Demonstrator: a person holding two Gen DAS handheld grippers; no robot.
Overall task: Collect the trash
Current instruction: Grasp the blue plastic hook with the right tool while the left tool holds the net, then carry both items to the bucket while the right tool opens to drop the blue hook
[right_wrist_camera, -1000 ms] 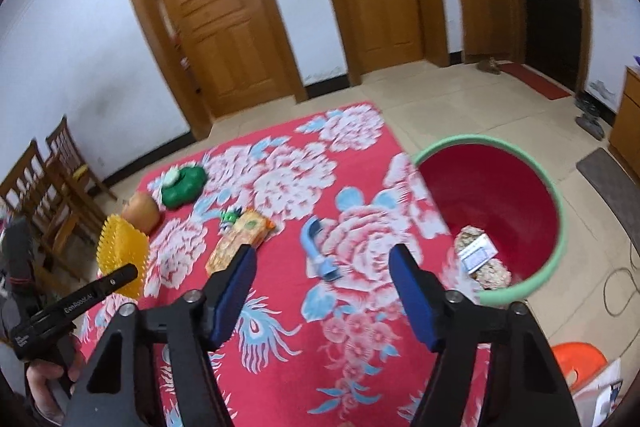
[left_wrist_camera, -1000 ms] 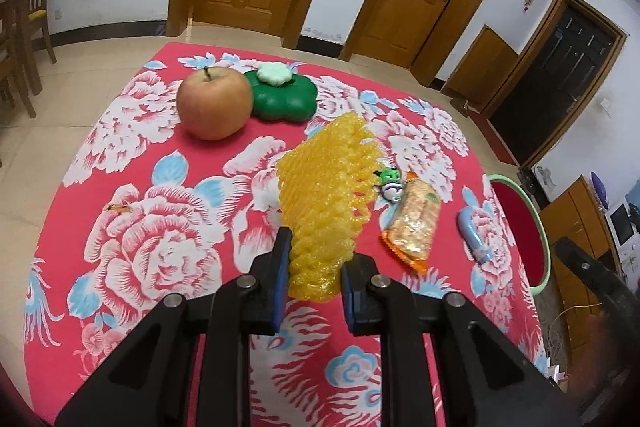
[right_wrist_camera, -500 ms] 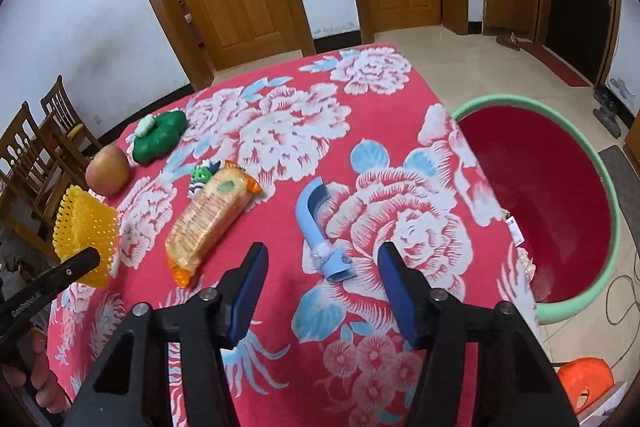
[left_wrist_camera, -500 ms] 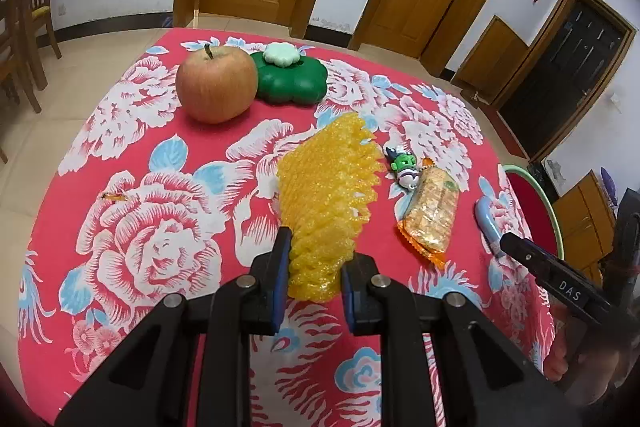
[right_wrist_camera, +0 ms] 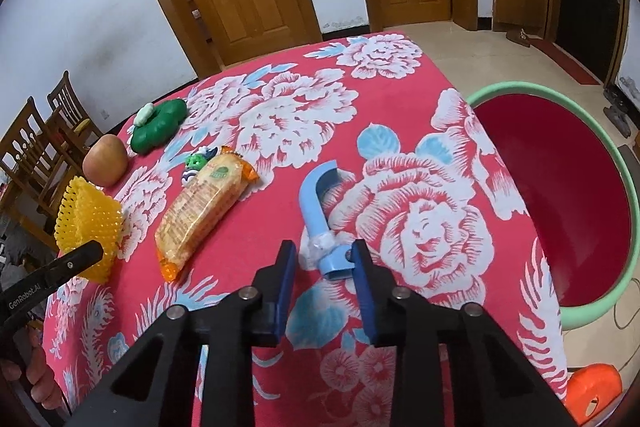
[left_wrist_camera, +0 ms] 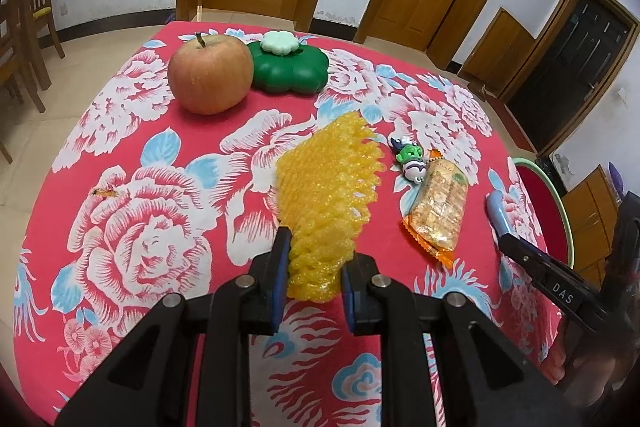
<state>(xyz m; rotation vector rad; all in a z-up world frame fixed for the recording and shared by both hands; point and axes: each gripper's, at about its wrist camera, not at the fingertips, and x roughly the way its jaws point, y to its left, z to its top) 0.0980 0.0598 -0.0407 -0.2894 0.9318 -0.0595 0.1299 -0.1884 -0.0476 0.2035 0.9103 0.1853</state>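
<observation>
Clamping the yellow foam net (left_wrist_camera: pixel 326 203) at its near end, the left hand-held gripper (left_wrist_camera: pixel 314 269) holds it at the centre of the left wrist frame, over the red flowered counter (left_wrist_camera: pixel 132 163). The right hand-held gripper (right_wrist_camera: pixel 325 261) is closing around the near end of a blue plastic piece (right_wrist_camera: pixel 316 205) lying mid-frame, with a gap on the left side. A snack packet (right_wrist_camera: pixel 204 209) lies left of it, the red bin (right_wrist_camera: pixel 560 203) at right.
</observation>
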